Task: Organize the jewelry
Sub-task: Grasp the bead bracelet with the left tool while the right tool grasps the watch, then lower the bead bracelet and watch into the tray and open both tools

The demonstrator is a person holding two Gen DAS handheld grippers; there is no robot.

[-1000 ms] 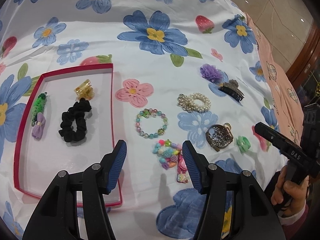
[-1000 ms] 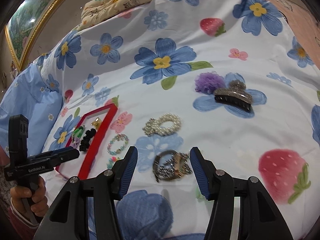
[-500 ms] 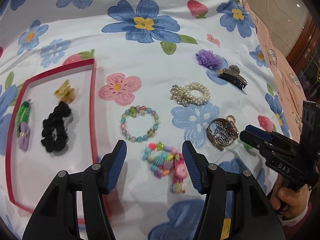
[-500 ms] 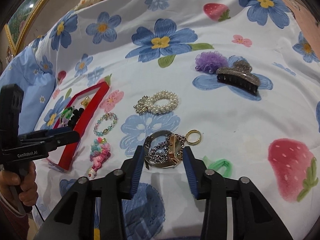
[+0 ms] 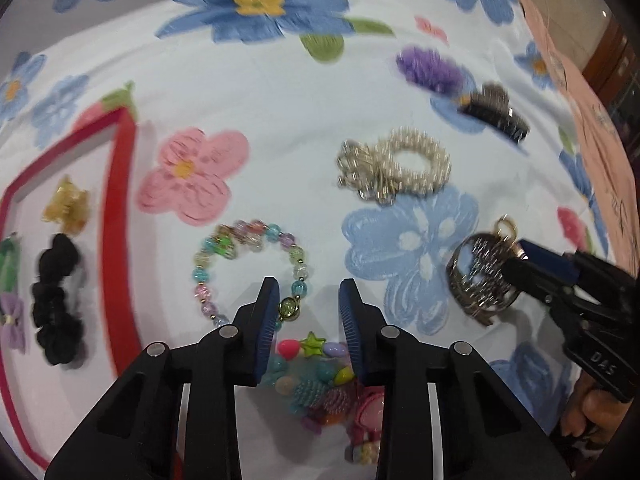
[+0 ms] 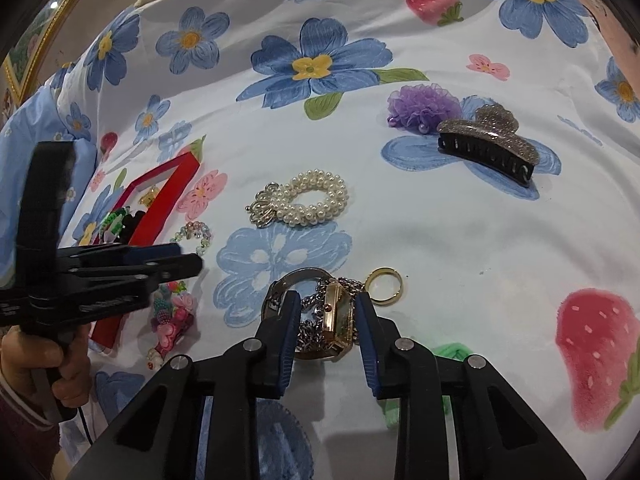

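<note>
A colourful bead charm bunch lies on the flowered bedsheet between the fingers of my left gripper. Its jaws are closing, and I see no pad pressing on the beads. From the right wrist view this left gripper hovers just over the charm bunch. My right gripper is still closing, and both pads touch a gold watch with a chain strap. A red-rimmed tray at the left holds a black scrunchie, a gold claw clip and a purple bow.
A pastel bead bracelet lies just beyond my left fingertips. Farther out lie a pearl scrunchie, a purple fabric flower and a glittery claw clip. A gold ring and a green clip lie beside the watch.
My left gripper moved right, away from the tray, and down over the charm bunch, and its jaws narrowed. My right gripper sank onto the watch and narrowed around it.
</note>
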